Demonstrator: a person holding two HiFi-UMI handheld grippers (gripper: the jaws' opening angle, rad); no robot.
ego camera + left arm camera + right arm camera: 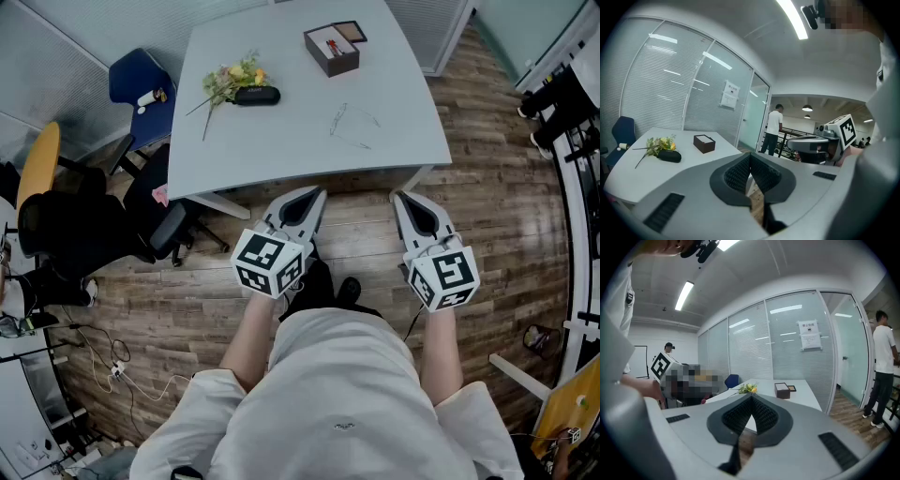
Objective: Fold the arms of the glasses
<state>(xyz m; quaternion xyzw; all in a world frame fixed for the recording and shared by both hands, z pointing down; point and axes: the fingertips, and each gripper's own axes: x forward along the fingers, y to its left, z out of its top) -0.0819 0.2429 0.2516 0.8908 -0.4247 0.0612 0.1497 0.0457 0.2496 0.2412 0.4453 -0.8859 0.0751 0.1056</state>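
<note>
— Where are the glasses?
— The glasses lie on the pale grey table, right of its middle and toward the near edge. Nothing touches them. The frame is thin wire and its arms look spread out, though it is too fine to be sure
— And the two grippers?
— Both are short of the table, held over the wood floor just in front of the near edge. The left gripper points at the edge to the left of the glasses, the right gripper a little to their right. Both are well apart from them
— How do the jaws stand?
— Closed on both. In each gripper view the ribbed pads meet at the tip with nothing between them
— What else is on the table?
— A brown box at the far side, and further left a black case with a sprig of flowers against it. A blue chair stands at the table's left end, and a person in a white shirt stands in the background of the left gripper view
</note>
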